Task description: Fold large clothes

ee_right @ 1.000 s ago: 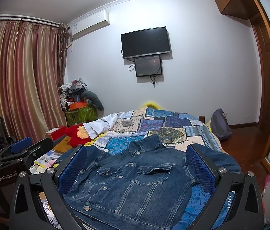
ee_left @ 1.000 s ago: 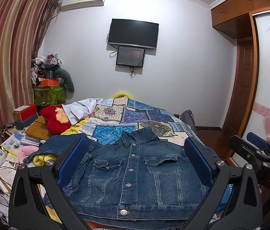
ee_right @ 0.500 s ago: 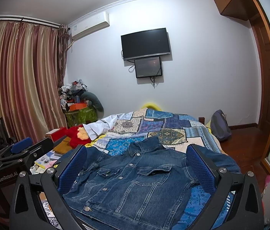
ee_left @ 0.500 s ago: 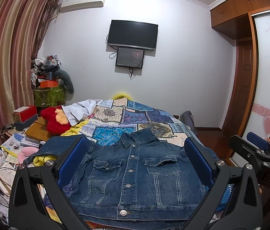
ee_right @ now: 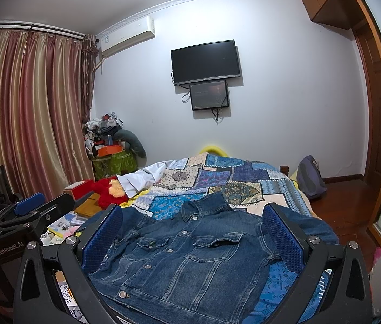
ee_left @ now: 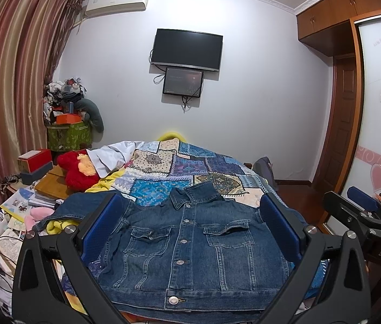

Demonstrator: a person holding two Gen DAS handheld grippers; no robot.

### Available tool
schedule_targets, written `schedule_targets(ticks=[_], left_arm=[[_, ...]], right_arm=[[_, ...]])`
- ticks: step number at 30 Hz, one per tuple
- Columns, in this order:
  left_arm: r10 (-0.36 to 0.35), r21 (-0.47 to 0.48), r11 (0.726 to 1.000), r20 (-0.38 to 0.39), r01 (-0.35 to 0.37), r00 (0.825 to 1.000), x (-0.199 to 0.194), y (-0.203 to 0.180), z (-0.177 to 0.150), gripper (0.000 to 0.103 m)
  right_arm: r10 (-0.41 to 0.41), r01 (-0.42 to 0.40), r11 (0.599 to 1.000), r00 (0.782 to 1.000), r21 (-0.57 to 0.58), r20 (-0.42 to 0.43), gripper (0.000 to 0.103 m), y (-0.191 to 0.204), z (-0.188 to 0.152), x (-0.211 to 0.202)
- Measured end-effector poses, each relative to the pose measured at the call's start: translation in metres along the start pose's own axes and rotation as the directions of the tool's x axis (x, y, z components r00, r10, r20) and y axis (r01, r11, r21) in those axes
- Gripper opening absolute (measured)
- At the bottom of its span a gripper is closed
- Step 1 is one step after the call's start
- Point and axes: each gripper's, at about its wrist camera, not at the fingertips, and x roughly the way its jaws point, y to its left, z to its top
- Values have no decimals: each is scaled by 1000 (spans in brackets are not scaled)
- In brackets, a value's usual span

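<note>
A dark blue denim jacket (ee_left: 190, 245) lies flat, front up and buttoned, collar away from me, on the near end of a bed; it also shows in the right wrist view (ee_right: 190, 253). Its left sleeve (ee_left: 63, 213) spreads out sideways. My left gripper (ee_left: 190, 229) is open and empty, held above the jacket's near hem. My right gripper (ee_right: 190, 232) is open and empty, held above the jacket's near right side. Neither touches the cloth. Each gripper shows at the edge of the other's view.
A patchwork quilt (ee_left: 190, 167) covers the bed. A red plush toy (ee_left: 77, 170), books and boxes crowd the left side (ee_left: 28, 197). A backpack (ee_right: 310, 181) sits on the wooden floor at the right, by the wardrobe (ee_left: 379, 135).
Both views have tilted slightly; the jacket sits a little lower in frame. The jacket has not moved and both grippers stay open.
</note>
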Motion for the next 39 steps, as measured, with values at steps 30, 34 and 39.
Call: schedule_targets(ticks=[30, 34, 39], left_arm=[[162, 7, 987, -93, -162, 982, 106, 73, 25, 103], [216, -22, 975, -151, -222, 965, 143, 114, 26, 103], [290, -62, 945, -290, -320, 912, 200, 180, 7, 103]], right_arm=[[-22, 21, 1000, 992, -11, -121, 103, -25, 27, 115], [-43, 36, 999, 982, -39, -184, 103, -34, 30, 166], [-51, 29, 997, 954, -76, -296, 103, -44, 25, 234]])
